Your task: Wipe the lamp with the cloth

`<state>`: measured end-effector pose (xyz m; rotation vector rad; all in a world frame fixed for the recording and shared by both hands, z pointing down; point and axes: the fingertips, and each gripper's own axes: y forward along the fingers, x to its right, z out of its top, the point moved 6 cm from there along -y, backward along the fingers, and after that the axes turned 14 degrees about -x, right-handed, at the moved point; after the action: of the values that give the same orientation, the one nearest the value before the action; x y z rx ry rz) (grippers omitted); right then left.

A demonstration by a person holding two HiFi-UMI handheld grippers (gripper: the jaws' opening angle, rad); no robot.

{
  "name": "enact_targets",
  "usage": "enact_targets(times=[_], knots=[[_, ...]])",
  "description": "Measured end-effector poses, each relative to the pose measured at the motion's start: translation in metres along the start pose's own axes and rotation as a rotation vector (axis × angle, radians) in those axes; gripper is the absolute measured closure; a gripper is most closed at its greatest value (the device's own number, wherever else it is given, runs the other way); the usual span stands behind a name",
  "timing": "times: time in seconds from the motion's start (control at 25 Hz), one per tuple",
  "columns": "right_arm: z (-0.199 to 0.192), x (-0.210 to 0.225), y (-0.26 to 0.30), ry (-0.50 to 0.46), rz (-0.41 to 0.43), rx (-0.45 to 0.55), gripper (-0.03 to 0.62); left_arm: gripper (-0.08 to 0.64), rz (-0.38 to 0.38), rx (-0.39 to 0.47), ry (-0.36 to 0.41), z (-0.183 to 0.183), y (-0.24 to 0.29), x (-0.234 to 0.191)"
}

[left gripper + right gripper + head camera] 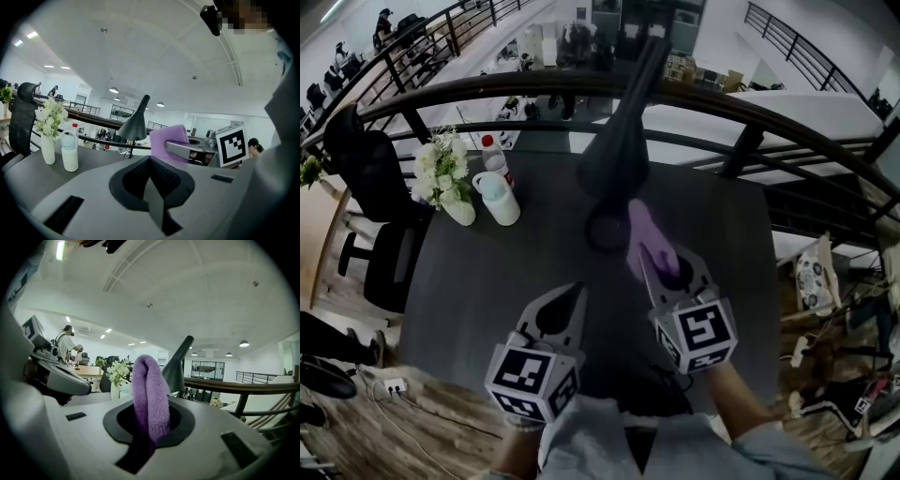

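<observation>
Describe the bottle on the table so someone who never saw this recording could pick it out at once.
On the dark table, look to the far left corner, where three things stand close together. The bottle is beyond the white mug and just right of the vase of white flowers; it alone has a red cap.
</observation>
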<state>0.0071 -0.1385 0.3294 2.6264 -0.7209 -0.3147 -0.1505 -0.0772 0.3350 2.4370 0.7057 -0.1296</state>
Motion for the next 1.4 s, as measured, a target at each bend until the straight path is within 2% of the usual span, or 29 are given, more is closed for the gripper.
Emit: enact_targets(times=[0.32,0.8,1.12,1.28,1.4], knots=[[-0.035,0.011,-0.043,0.041,0.001,-0.044,0.541,0.548,0.012,-0.044,0.017,-0.018,-0.003,0.026],[-0.062,0.016,-0.074,0.116,0.005,-0.068,0.541,0.548,0.081,-0.025,0.004,-0.03,-0.022,0.052],[-0.071,0.01,-0.078,0.113,0.066,-0.091,0.541,0.548,0.141,0.003,-0.026,-0.039,-0.04,0.055],[-0.077,0.006,-0.077,0.114,0.086,-0.107,0.541,0.548,0.186,-0.016,-0.042,-0.043,-0.053,0.054],[-0.081,0.003,-0.076,0.115,0.097,-0.108,0.541,0.548,0.197,0.013,-0.05,-0.048,-0.055,0.053]])
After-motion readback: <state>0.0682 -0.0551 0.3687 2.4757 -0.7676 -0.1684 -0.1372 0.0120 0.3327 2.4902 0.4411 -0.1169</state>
